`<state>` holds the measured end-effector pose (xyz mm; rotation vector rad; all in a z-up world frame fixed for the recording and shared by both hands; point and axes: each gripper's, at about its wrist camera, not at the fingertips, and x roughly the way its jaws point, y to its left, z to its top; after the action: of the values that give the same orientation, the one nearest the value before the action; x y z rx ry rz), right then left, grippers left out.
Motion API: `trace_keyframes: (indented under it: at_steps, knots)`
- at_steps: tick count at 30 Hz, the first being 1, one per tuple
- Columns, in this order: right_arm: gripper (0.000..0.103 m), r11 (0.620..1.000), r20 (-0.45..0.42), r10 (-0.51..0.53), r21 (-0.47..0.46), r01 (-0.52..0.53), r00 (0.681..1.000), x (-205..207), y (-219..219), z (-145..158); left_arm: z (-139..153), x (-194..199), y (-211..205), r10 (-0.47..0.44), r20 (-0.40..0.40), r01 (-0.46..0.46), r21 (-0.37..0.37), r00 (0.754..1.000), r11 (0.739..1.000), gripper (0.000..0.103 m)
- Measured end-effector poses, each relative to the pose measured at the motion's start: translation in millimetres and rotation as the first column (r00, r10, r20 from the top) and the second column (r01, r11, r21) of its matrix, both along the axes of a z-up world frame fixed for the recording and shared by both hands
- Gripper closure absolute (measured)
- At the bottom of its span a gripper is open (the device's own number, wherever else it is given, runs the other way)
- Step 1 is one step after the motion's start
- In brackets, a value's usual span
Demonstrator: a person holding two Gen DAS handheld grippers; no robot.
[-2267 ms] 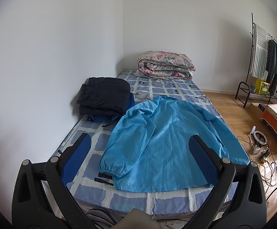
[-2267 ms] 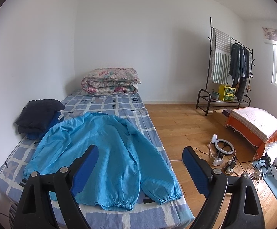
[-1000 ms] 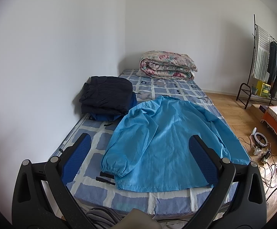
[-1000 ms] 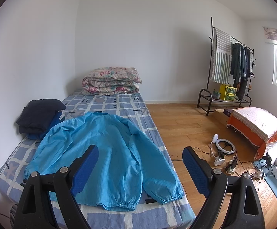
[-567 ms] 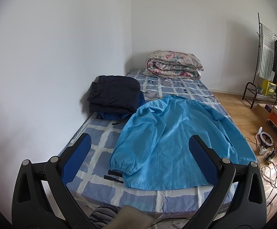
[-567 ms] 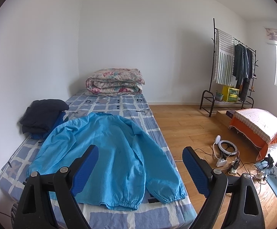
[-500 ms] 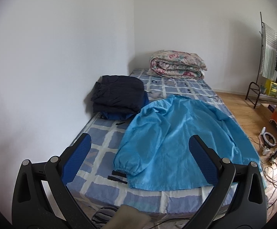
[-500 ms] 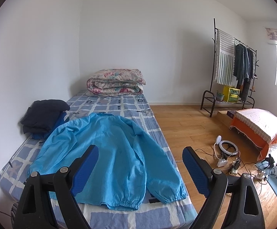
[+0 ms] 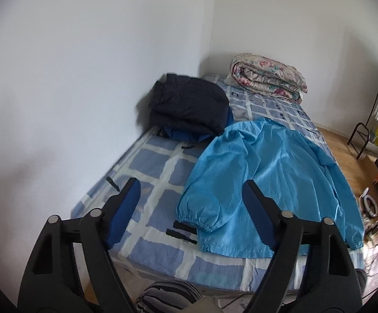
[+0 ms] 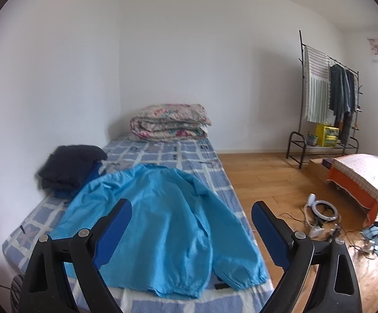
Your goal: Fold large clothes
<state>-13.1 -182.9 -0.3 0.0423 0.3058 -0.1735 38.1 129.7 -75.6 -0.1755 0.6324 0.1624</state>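
Note:
A bright blue jacket (image 9: pixel 264 177) (image 10: pixel 160 224) lies spread flat, sleeves out, on the blue checked bed (image 9: pixel 157 161) (image 10: pixel 168 154). My left gripper (image 9: pixel 191 203) hovers over the bed's near left corner, close to the jacket's left sleeve cuff (image 9: pixel 196 221); its jaws are closing with nothing between them. My right gripper (image 10: pixel 191 221) hangs above the jacket's lower half, open and holding nothing, short of the right sleeve cuff (image 10: pixel 241 281).
Folded dark clothes (image 9: pixel 189 107) (image 10: pixel 71 167) are stacked by the wall. A rolled floral quilt (image 9: pixel 267 78) (image 10: pixel 170 125) sits at the bed's far end. A clothes rack (image 10: pixel 329 109), an orange-covered box (image 10: pixel 363 182) and cables with a ring light (image 10: pixel 322 211) occupy the wooden floor.
The left gripper moved down and toward the bed's left corner, rolled slightly, and its jaws narrowed. The right gripper view shifted only slightly.

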Motion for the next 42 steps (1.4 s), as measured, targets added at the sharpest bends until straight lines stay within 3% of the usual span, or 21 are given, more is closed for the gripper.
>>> trace_keyframes:
  at_steps: [5,13,18,26,29,31,40,42]
  knots:
    - [0.004,0.999,0.013,0.04,-0.016,-0.04,0.999,11,9,-3,-13,10,13,-0.005,-0.052,0.001,-0.068,0.999,0.998,0.03]
    - [0.005,0.989,-0.014,0.146,0.023,-0.146,0.989,32,2,-5,-22,30,13,-0.029,-0.107,0.017,-0.114,0.994,0.993,0.031]
    - [0.007,0.966,-0.015,0.256,0.028,-0.255,0.967,38,11,-6,-53,55,12,-0.056,-0.224,0.009,-0.206,0.973,0.979,0.038]
    - [0.013,0.928,-0.026,0.364,0.101,-0.36,0.931,37,23,-6,-95,87,12,-0.056,-0.317,-0.018,-0.226,0.947,0.974,0.038]
    - [0.017,0.93,-0.048,0.356,0.123,-0.348,0.933,44,23,-7,-118,103,16,-0.07,-0.358,-0.015,-0.23,0.931,0.973,0.048]
    - [0.021,0.928,-0.07,0.357,0.14,-0.345,0.931,55,24,-9,-134,113,20,-0.086,-0.389,-0.011,-0.241,0.917,0.97,0.054]
    - [0.034,0.886,-0.184,0.451,0.207,-0.415,0.873,150,68,-27,-210,148,48,-0.12,-0.47,-0.059,-0.348,0.875,0.936,0.054]
    - [0.042,0.871,-0.21,0.481,0.223,-0.437,0.851,176,81,-37,-222,156,52,-0.141,-0.474,-0.061,-0.386,0.869,0.92,0.054]
